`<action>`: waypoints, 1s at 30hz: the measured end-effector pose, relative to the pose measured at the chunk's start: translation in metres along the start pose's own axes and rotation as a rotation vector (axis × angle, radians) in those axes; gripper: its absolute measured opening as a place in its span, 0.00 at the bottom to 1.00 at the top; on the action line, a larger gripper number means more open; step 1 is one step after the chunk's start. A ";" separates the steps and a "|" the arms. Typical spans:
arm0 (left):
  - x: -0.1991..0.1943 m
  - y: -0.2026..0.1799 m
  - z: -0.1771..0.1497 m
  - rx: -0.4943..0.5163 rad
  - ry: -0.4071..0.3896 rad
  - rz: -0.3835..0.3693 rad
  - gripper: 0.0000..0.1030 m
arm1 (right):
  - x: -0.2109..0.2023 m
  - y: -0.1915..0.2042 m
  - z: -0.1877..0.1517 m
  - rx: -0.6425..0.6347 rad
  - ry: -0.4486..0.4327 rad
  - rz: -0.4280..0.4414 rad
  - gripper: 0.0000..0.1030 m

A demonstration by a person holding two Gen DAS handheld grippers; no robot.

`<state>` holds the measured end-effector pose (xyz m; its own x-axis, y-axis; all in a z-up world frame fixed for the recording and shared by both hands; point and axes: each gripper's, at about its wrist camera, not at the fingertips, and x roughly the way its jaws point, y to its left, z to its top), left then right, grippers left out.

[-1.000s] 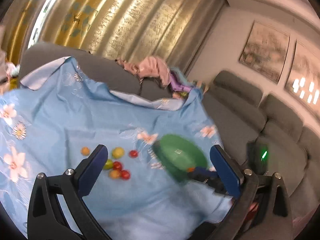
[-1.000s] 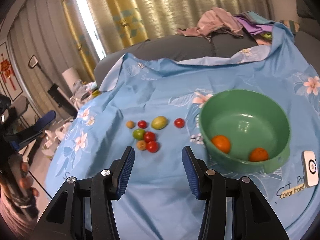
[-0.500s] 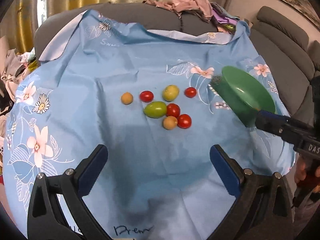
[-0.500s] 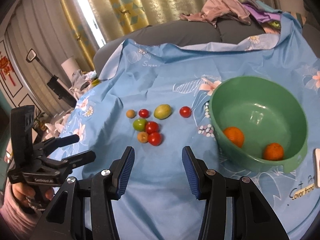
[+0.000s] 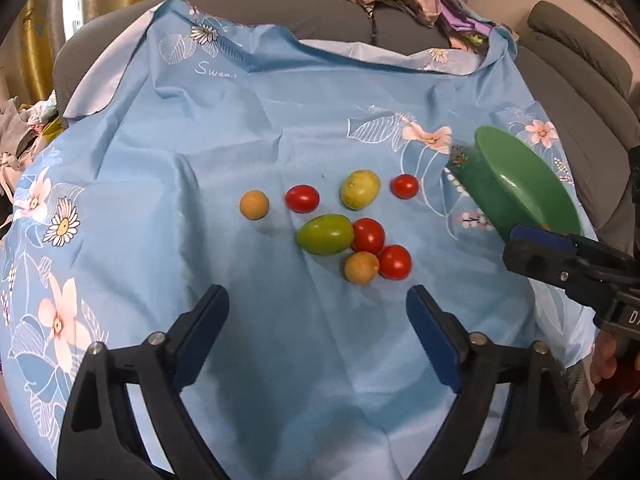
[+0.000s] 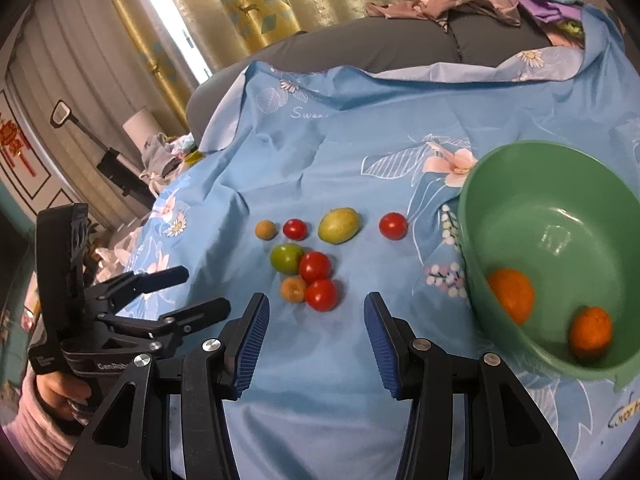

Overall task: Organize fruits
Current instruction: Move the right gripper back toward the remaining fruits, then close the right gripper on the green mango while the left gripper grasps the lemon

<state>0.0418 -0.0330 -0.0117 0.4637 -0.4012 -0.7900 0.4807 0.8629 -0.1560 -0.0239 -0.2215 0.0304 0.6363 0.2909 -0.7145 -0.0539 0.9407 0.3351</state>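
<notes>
Across the left wrist view, a blue floral cloth is covering a grey sofa; four red tomatoes, two green fruits and two tan ones are lying beside the green bowl. Left gripper is closing, empty. Only the right wrist view is showing two oranges inside the bowl; right gripper is hovering partly spread, empty.

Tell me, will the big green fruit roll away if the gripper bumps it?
Probably a little. The green fruit looks smooth and egg-shaped, so it may wobble rather than roll straight. A red tomato touches one side and would likely get nudged. The soft cloth might slow it.
</notes>
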 end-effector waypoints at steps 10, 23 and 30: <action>0.030 0.012 0.022 -0.004 0.052 0.029 0.77 | 0.042 -0.011 0.031 0.063 0.065 0.035 0.48; 0.060 0.012 0.033 0.051 0.105 0.010 0.70 | 0.105 -0.018 0.055 0.151 0.171 0.022 0.48; 0.071 0.013 0.037 0.032 0.119 -0.005 0.70 | 0.125 -0.023 0.060 0.189 0.192 -0.008 0.48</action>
<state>0.1085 -0.0619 -0.0480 0.3705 -0.3644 -0.8543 0.5074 0.8498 -0.1424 0.1030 -0.2175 -0.0294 0.4775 0.3286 -0.8149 0.1069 0.8988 0.4251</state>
